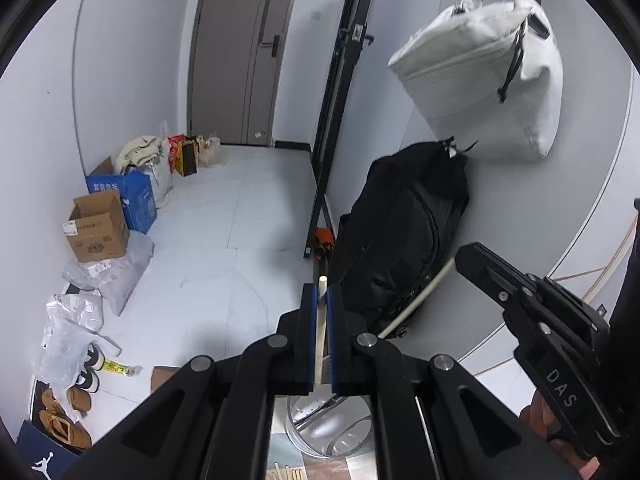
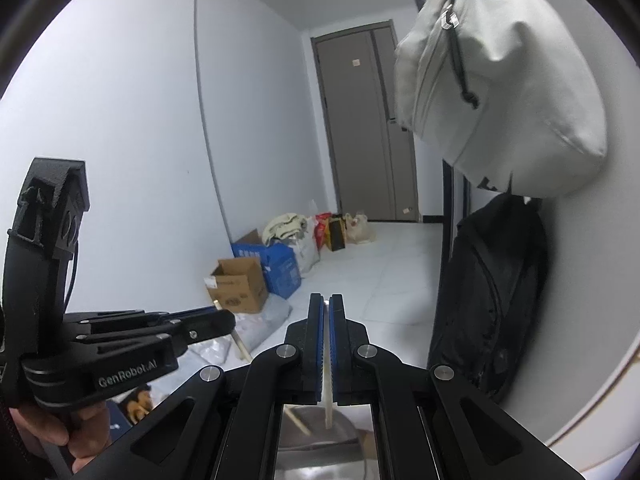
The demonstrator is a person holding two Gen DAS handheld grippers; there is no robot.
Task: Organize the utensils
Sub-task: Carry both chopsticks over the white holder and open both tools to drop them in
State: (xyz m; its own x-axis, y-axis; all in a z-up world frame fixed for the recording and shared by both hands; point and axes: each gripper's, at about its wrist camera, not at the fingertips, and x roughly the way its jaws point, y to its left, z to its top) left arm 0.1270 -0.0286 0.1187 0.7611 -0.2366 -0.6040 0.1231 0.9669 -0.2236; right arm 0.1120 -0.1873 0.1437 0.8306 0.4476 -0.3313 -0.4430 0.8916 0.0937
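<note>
Two grippers each pinch one pale chopstick: the left gripper (image 1: 320,300) clamps a chopstick (image 1: 320,344), the right gripper (image 2: 326,312) another chopstick (image 2: 329,396). Below both sits a perforated metal holder (image 1: 332,428). Beyond, a black backpack (image 1: 400,240) leans against the wall under a hanging white bag (image 1: 484,80).

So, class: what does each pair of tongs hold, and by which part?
Each is shut on one pale chopstick. The left tongs grip their chopstick just below its upper tip; the right tongs grip theirs likewise.
</note>
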